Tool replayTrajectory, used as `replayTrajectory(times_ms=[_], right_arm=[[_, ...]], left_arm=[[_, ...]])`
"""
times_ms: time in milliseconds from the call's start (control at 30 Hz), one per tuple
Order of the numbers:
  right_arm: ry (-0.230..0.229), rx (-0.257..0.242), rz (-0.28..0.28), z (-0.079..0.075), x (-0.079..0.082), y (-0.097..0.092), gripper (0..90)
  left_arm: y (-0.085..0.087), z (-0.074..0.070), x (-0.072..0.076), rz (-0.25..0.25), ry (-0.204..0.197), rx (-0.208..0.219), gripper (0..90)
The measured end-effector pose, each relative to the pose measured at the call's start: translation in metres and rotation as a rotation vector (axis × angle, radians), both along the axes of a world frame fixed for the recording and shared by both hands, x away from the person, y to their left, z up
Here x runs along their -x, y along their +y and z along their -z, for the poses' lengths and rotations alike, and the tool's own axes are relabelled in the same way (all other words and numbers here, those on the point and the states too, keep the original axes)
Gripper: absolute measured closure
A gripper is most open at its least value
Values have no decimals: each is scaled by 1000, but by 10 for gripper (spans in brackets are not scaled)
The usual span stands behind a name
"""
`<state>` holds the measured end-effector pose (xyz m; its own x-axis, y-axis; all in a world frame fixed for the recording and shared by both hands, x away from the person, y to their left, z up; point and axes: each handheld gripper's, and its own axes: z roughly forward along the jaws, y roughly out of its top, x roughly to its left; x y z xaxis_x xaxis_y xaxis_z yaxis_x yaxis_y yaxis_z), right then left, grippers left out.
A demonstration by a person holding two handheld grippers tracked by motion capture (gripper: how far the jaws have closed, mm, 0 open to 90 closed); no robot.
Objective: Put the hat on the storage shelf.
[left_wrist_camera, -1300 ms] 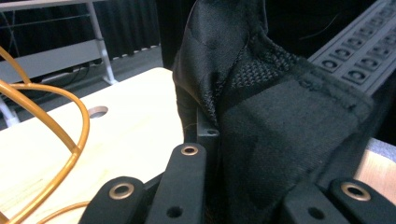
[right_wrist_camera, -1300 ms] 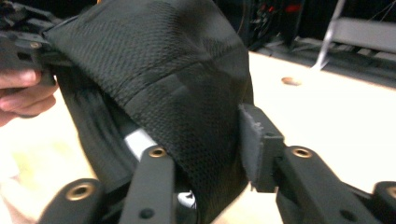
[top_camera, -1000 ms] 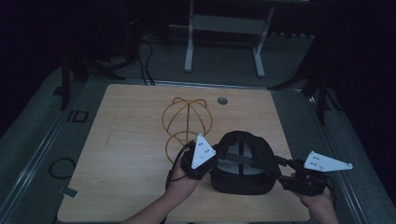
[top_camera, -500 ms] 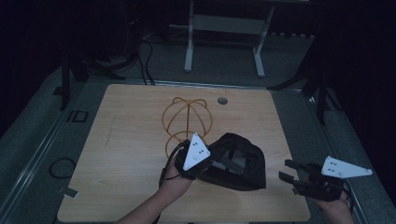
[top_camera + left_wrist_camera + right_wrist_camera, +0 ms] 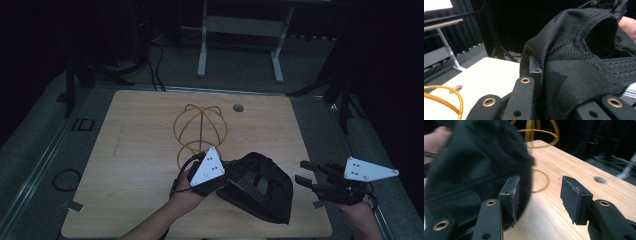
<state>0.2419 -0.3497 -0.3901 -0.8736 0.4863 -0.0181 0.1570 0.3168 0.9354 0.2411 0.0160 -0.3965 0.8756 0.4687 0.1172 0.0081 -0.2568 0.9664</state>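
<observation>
A pale wooden surface carries a yellow wire frame, standing just beyond the left tool. A black cap lies between the left tool and the right tool. A round hole sits past the frame, well away from both tools.

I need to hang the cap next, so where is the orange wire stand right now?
In the high view the orange wire stand sits mid-table, just beyond the left claw and the black cap it holds, with the table's round hole at its far right.
</observation>
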Motion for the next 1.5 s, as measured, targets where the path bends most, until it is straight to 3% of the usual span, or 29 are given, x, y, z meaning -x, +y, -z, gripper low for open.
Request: replayTrajectory(times_ms=[200,333,533,667,733,833,967,1067,1267,1500], right_arm=[[-30,26,-124,-6,10,23,488],[-45,40,-196,-9,14,34,481],[-83,104,-210,-12,17,49,447],[-80,92,-231,-12,13,54,432],[-74,98,-233,-11,12,57,450],[-81,124,-234,-9,13,62,589],[-82,174,-204,-8,14,68,868],[-89,183,-174,-8,15,70,890],[-65,109,-155,-12,11,60,894],[-55,93,-138,-14,9,54,894]], left_arm=[[0,-1,0,6,1,-13,881],[1,-2,-1,19,15,1,882],[2,-3,-1,57,13,1,881],[1,-4,0,65,4,6,881],[1,-4,0,64,8,17,882],[2,-4,-1,60,14,22,882],[5,-4,-4,54,34,39,881],[6,-3,-5,21,19,5,880],[6,1,-6,-20,13,-58,875],[4,5,-8,-26,45,-74,842]])
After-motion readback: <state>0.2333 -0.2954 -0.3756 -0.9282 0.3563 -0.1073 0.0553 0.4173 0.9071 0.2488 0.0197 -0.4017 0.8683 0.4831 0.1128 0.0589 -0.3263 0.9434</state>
